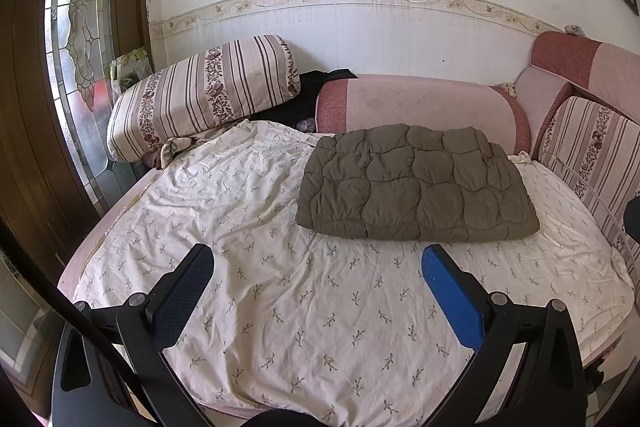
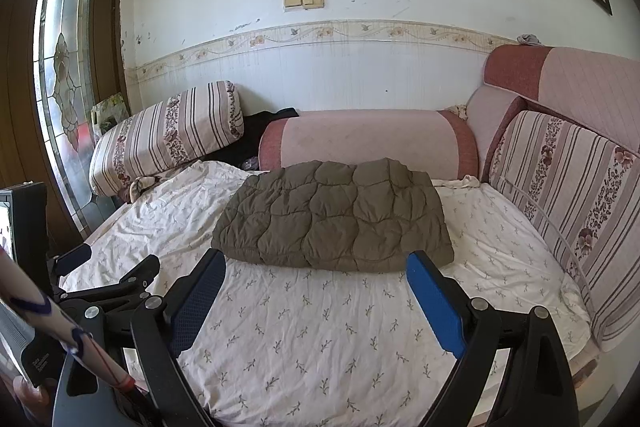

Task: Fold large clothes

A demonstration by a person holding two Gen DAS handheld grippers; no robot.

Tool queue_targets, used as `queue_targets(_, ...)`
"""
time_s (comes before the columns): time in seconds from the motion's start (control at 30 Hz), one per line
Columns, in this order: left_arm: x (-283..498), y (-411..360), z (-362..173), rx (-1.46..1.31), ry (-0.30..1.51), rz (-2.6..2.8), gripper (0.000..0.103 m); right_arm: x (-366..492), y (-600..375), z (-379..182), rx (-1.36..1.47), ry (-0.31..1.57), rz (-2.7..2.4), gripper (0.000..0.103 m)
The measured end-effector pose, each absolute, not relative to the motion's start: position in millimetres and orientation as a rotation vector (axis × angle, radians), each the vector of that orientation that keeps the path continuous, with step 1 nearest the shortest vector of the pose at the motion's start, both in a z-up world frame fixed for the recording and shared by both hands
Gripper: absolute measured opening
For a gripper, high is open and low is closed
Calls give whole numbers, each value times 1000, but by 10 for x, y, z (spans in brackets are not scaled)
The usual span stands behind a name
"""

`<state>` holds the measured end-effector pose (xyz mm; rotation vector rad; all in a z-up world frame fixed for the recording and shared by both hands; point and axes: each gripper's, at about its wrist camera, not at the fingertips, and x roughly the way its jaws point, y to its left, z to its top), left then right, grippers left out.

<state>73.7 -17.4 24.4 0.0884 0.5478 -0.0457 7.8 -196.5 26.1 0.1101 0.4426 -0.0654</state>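
both your grippers, left gripper (image 1: 318, 267) and right gripper (image 2: 316, 273), hang over the near half of the bed (image 1: 280, 307) with jaws spread wide and nothing in them. the quilted olive jacket (image 2: 336, 215) sits already bundled up toward the back, near the pink bolster (image 2: 360, 139). it's puffy, so i'd guess a one-sided pinch makes the layers slide and the fold springs open. the loose sheet could also get snagged along with it.

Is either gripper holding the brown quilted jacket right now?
No, the jacket lies folded on the sheet, and both the left gripper and the right gripper are open and empty.
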Motion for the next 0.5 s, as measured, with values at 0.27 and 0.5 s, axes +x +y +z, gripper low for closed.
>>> queue_targets(0.27,710,-179,260,90,541,-48,103,74,-1978,263,109,442,-64,95)
queue_targets(0.5,657,-180,284,90,530,-50,103,68,-1977,264,108,440,-65,95)
